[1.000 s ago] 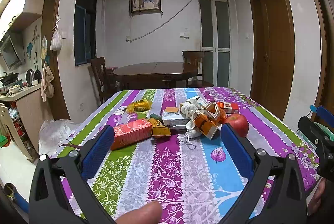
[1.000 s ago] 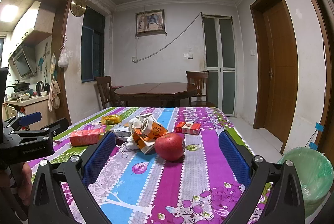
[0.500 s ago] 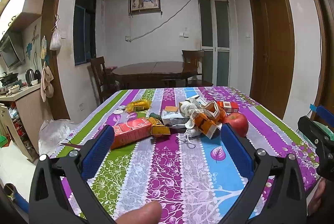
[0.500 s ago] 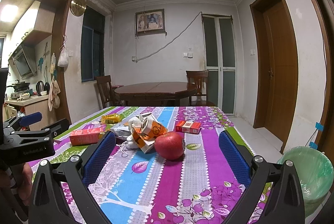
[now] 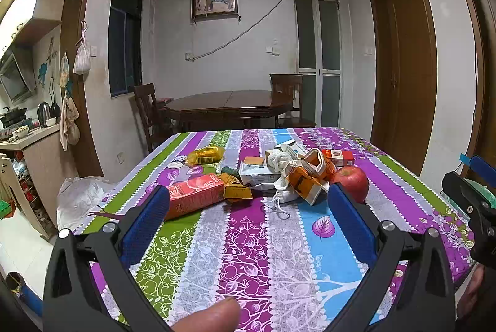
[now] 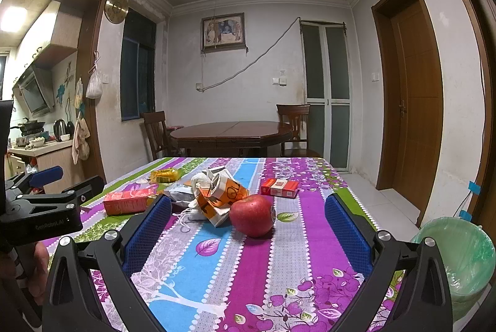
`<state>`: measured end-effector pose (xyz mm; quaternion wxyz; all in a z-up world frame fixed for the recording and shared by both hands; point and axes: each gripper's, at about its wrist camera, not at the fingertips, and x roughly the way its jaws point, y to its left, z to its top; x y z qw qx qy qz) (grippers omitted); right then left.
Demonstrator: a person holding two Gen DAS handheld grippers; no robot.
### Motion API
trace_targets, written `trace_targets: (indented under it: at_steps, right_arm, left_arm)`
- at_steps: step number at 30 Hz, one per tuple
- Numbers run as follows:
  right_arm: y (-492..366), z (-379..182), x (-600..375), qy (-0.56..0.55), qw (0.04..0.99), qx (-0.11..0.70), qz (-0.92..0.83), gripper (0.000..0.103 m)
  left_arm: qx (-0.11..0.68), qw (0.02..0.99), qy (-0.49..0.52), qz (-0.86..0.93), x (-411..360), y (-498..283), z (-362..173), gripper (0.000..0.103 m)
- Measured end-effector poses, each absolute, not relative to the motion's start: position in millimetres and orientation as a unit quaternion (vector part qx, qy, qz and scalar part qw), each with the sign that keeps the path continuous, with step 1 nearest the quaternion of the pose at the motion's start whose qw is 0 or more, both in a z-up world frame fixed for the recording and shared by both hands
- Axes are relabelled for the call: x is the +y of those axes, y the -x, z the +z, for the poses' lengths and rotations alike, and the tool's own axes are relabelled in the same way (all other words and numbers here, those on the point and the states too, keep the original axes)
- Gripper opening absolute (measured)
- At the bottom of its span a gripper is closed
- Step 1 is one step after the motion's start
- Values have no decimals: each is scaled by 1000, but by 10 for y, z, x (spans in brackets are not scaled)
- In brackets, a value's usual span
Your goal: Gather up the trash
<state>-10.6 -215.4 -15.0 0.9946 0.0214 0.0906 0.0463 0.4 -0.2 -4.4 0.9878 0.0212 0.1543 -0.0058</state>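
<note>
Step in hand: nothing had been lifted yet; by my reading this was the approach, before the first pick.
Left hand-held gripper [image 5: 248, 208]: jaws spread wide and empty, hovering over the near edge of the desk [image 5: 279, 254], aimed at the litter.
Right hand-held gripper [image 6: 248, 217]: likewise spread and holding nothing, over the near right part of the desk.
Trash: clustered around the middle of the desk, an orange-red carton [image 5: 193, 195], a crumpled orange-and-white carton [image 5: 305, 177], a white pouch [image 5: 257, 175], a yellow wrapper [image 5: 206, 155] toward the far left, and a red-and-white small box [image 6: 280, 187] toward the far right.
Apple [image 6: 251, 215]: just beside the crumpled carton; probably not trash.
Bin [image 6: 458, 257]: green-lined, off the near right corner of the desk.
Next move: likely advancing one hand-held gripper to straddle the nearest piece, closing on it, then carrying it to the bin.
</note>
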Motion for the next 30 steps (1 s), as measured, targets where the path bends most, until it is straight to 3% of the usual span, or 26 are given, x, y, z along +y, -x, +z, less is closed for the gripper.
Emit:
trace_targets:
  at_steps: [14, 27, 28, 30]
  right_arm:
    - [26, -198, -2106, -5, 991, 113, 64, 99]
    - [-717, -242, -2178, -3, 963, 205, 172, 98]
    - [-786, -255, -2184, -6, 960, 213, 181, 98]
    - [-885, -299, -2191, -13, 955, 224, 192, 98]
  left_arm:
    - [163, 985, -51, -19, -12, -95, -234, 98]
    - [333, 937, -17, -106, 642, -1368, -396, 98]
    - [345, 931, -7, -117, 719, -1498, -417, 96]
    - [366, 921, 4, -136, 816, -1703, -463, 82]
